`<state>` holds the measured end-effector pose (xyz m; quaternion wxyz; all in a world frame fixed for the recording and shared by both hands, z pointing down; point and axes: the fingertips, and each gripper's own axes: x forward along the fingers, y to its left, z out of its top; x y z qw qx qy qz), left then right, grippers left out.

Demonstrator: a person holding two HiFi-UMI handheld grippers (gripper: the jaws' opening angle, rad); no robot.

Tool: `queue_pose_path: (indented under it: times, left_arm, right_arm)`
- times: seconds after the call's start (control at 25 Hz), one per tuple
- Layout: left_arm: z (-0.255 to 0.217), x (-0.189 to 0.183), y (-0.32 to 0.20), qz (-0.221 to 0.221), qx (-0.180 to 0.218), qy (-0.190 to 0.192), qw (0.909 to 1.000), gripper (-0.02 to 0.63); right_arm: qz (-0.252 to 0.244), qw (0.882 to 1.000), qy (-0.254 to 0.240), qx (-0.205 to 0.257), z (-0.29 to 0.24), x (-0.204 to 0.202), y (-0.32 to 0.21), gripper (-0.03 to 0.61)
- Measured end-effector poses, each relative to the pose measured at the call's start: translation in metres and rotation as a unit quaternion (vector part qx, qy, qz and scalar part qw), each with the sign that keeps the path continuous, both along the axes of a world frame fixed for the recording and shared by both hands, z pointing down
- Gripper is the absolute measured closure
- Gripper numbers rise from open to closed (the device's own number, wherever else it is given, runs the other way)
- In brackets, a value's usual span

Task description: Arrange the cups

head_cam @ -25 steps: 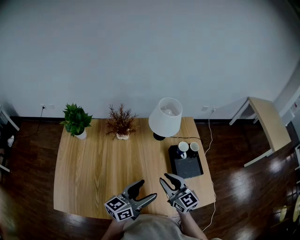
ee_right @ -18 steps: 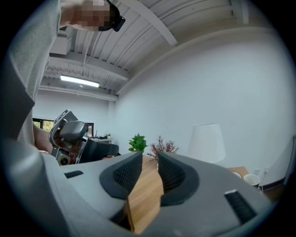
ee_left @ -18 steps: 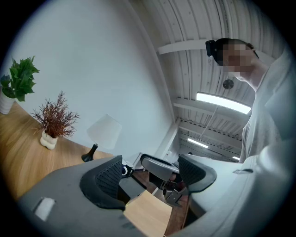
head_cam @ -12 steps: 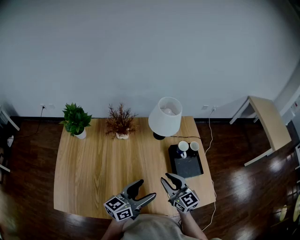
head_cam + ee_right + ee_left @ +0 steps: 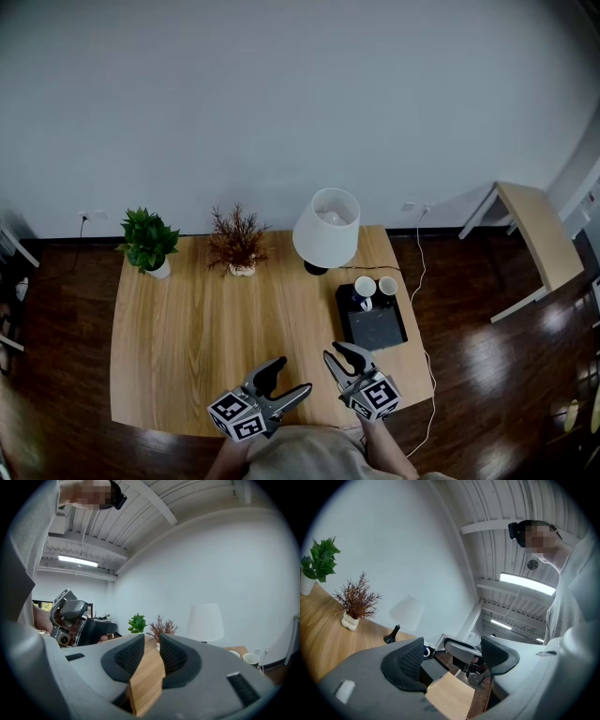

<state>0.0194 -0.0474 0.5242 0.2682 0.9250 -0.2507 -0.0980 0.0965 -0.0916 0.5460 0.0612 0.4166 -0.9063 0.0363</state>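
No legible writing anywhere (only patterned squares on marker cubes (image 5: 237,416))

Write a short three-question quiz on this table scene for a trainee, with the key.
1. How many cups stand on the black tray?
2. True or false: the left gripper is holding a cup.
3. Which thing stands nearest the tray? A. the green potted plant B. the lamp C. the dried twig plant

Key: 1. two; 2. false, its jaws are apart with nothing between them; 3. B.
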Motion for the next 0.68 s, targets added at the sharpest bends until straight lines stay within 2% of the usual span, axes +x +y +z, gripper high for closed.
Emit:
queue_pose_path:
  times: [0.68]
  left_arm:
    - [-0.0013, 0.0023, 0.0012, -0.002, -0.001, -0.001, 1.0, 0.241]
  right_arm:
    - [-0.001, 1.0, 0.002, -0.002, -0.0001, 0.0036, 0.001, 0.477]
